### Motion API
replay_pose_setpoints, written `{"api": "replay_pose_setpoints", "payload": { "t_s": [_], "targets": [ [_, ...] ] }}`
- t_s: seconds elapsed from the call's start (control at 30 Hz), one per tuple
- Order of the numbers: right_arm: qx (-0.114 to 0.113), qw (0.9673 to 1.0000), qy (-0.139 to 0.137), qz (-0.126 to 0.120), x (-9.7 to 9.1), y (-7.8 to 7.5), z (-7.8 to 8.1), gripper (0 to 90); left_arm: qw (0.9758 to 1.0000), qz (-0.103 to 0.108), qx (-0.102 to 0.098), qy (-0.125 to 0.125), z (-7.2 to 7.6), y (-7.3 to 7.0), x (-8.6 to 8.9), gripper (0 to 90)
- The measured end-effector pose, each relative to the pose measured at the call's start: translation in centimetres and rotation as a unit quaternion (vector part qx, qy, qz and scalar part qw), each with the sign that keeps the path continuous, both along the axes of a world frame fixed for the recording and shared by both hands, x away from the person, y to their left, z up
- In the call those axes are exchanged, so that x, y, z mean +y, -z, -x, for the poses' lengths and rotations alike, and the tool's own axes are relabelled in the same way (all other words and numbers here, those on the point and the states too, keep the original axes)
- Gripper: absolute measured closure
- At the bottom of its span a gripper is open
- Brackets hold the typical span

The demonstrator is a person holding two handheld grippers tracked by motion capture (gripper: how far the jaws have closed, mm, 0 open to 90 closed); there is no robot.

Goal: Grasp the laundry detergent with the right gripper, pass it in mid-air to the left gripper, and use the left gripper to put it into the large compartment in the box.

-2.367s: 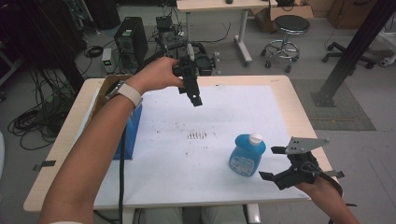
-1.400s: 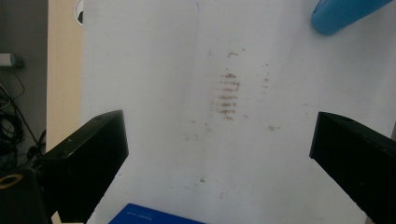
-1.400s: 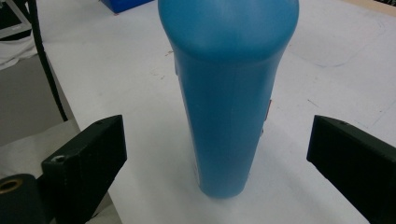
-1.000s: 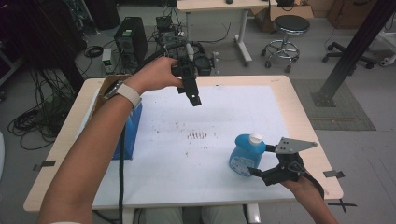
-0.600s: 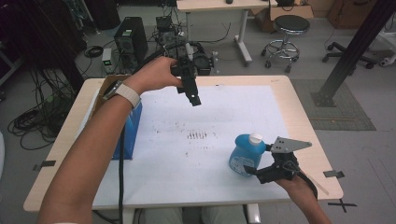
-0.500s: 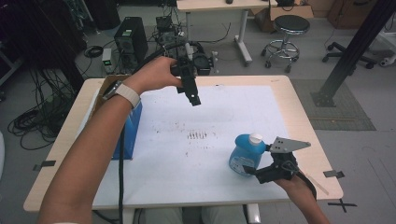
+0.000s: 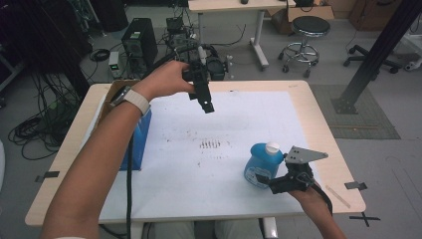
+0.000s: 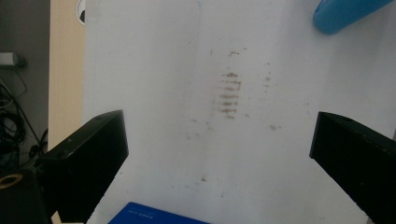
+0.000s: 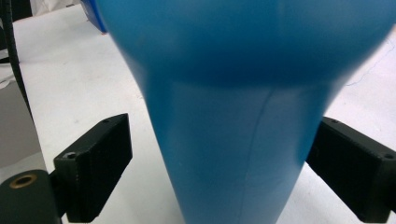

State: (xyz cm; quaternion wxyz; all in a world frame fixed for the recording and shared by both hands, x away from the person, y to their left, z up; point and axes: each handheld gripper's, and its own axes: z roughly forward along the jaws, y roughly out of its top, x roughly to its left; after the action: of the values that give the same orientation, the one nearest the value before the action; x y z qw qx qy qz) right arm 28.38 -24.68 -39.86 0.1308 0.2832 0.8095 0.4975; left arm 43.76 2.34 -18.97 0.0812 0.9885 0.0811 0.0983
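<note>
Centre of the white sheet (image 7: 209, 164) is bare, free passage across it. Obstacles: blue bottle (image 7: 263, 163) upright front right, blue box (image 7: 137, 142) along the left edge. Bottle sits between the right gripper (image 7: 263, 180) jaws; left jaw has a gap, right jaw is near touching.

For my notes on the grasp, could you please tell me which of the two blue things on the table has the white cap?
The blue plastic bottle standing near the table's right front, between the right tool's jaws; the flat blue box lies at the left edge.

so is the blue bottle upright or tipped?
Upright: the blue bottle stands on the table, white cap on top.
</note>
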Motion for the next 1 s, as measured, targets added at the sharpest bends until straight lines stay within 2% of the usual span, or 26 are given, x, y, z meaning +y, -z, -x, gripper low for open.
{"api": "replay_pose_setpoints", "payload": {
  "t_s": [0.6,1.0],
  "targets": [
    [-0.007,0.9999,0.003,-0.007,0.1,0.18,-0.12,18.6,1.0,-0.001,-0.001,-0.003,0.07,-0.12,0.29,4.9],
    [-0.014,0.9999,0.003,-0.001,0.04,0.33,-0.01,25.4,1.0,0.0,0.0,-0.003,0.05,-0.06,0.18,4.9]
  ]
}}
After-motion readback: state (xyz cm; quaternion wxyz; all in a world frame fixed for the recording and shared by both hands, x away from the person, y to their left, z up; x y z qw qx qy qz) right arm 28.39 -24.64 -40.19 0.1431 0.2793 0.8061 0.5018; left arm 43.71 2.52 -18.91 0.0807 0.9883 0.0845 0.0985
